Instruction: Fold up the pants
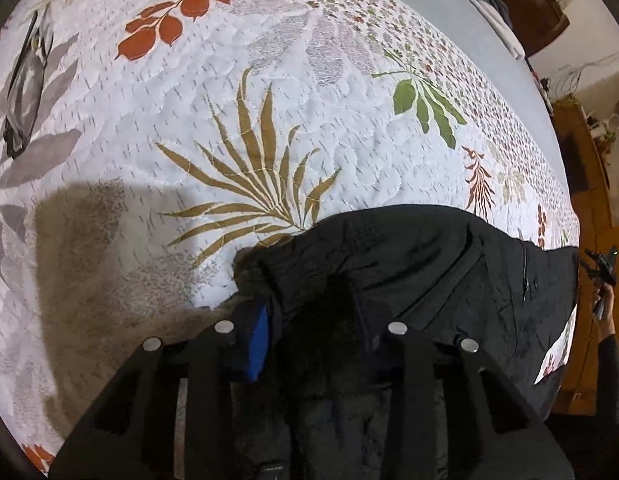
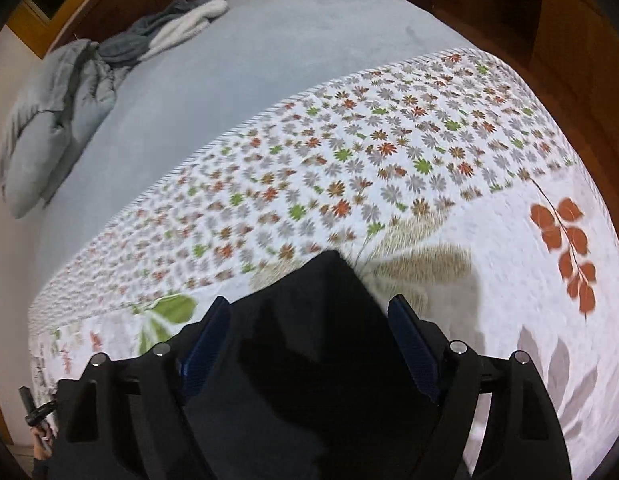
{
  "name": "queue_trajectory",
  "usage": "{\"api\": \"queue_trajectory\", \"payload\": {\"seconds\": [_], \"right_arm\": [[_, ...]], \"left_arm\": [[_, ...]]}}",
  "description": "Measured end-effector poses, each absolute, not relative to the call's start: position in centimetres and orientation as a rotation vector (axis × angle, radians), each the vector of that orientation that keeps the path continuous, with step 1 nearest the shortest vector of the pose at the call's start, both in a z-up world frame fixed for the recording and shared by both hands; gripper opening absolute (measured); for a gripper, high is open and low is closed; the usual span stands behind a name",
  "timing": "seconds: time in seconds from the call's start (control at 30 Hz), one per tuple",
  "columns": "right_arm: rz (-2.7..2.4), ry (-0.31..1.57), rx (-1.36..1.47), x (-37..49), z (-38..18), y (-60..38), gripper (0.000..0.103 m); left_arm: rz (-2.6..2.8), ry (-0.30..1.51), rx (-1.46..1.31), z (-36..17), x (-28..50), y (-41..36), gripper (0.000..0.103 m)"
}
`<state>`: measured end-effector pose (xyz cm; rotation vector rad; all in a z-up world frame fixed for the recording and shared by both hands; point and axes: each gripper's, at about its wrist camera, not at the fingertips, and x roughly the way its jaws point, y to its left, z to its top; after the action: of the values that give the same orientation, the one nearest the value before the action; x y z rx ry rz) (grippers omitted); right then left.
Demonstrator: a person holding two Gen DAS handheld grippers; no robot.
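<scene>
Pants (image 1: 429,280), black, are lying on the near part of the quilt (image 1: 269,100), one end bunched under the left gripper (image 1: 313,332). Its jaws are pinching that bunched fabric between the blue pads (image 1: 257,340). The right gripper (image 2: 309,340) is hanging with jaws spread wide over a pointed corner of the pants, not pressing on it. Judgement: close the right jaws on both layers before lifting, then carry both ends level so the fold lands square.

Left gripper (image 1: 309,332) jaws pinch black pants (image 1: 429,264); floral quilt (image 1: 229,120) beneath.
</scene>
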<state>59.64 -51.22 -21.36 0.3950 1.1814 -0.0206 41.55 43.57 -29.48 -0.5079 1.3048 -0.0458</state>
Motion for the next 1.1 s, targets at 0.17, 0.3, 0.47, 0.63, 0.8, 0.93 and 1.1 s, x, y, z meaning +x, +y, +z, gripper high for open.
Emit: {"api": "queue_trajectory", "payload": {"seconds": [0.17, 0.3, 0.47, 0.63, 0.8, 0.93, 1.1], "right_arm": [[-0.001, 1.223, 0.35, 61.3, -23.5, -50.3, 0.082], [0.0, 1.237, 0.352, 60.5, -24.0, -50.7, 0.018], [0.001, 1.126, 0.334, 57.2, -20.0, -50.9, 0.012], [-0.019, 1.048, 0.343, 53.2, -15.1, -51.5, 0.011], [-0.037, 0.955, 0.353, 47.8, -9.2, -52.4, 0.01], [-0.03, 0.87, 0.352, 42.5, -5.7, -53.1, 0.01], [-0.033, 0.784, 0.358, 34.0, -5.2, -53.5, 0.01]], "left_arm": [[-0.036, 1.299, -0.522, -29.5, 41.4, 43.7, 0.034], [0.006, 1.306, -0.481, -29.1, 41.6, 43.1, 0.029], [0.077, 1.254, -0.448, -26.3, 41.2, 42.4, 0.01], [0.061, 1.143, -0.465, -21.5, 39.4, 42.3, 0.01], [0.029, 1.044, -0.464, -16.8, 36.8, 41.3, 0.009], [-0.021, 0.933, -0.468, -13.0, 33.3, 40.5, 0.009], [-0.076, 0.839, -0.471, -11.4, 26.9, 39.9, 0.009]]}}
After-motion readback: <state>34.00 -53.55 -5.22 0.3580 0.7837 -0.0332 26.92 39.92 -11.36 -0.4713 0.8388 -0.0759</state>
